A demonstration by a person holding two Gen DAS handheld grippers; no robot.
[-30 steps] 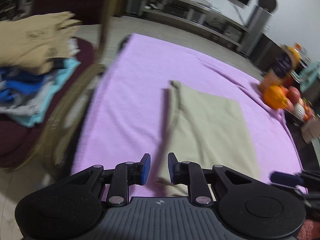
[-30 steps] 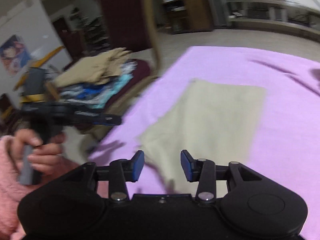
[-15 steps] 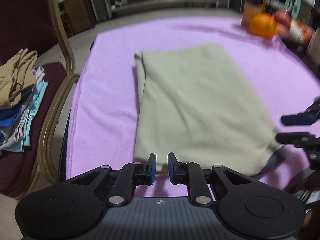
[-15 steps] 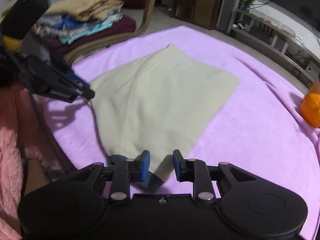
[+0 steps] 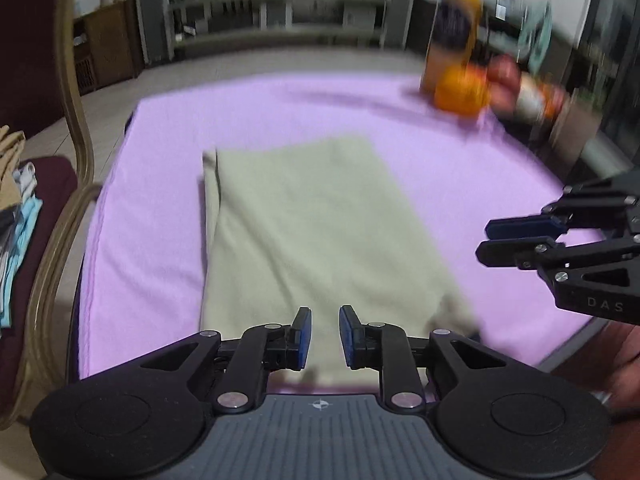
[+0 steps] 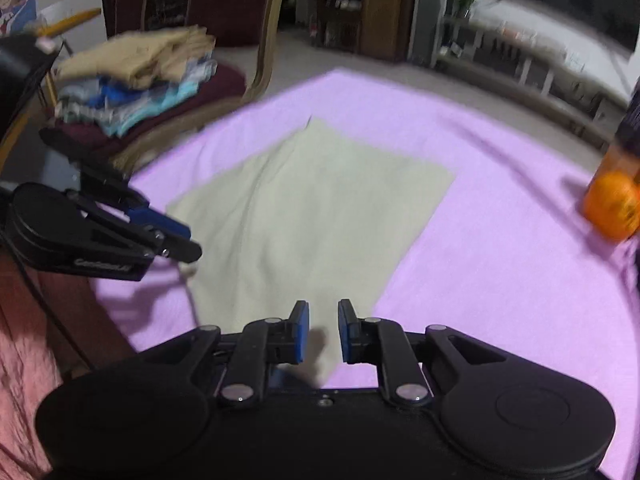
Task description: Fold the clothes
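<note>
Pink-purple cloth covers the whole table, and a pale green garment lies flat on it, already folded into a long shape, with its near edge right by both tools. Behind, a chair holds a pile of folded clothes, and at the far corner of the table sit an orange and a tall orange bottle; other things there are too blurry to name. Both pictures are a bit smeared. On the left gripper the jaws have just been opening a little, with a small gap and no cloth pinched. On the right gripper the jaws have just been closing; they look nearly together, and in the other view they seem almost shut with nothing in them. I think the step now is to grab the two near corners for the next fold. To do it well, each tool should open wider, slide low onto its own corner, and pinch all the layers together. Then both should lift at the same time and lay the near edge straight onto the far edge. Counting: one garment on the table, one pile on the chair, one chair, one orange, one bottle, two tools.
</note>
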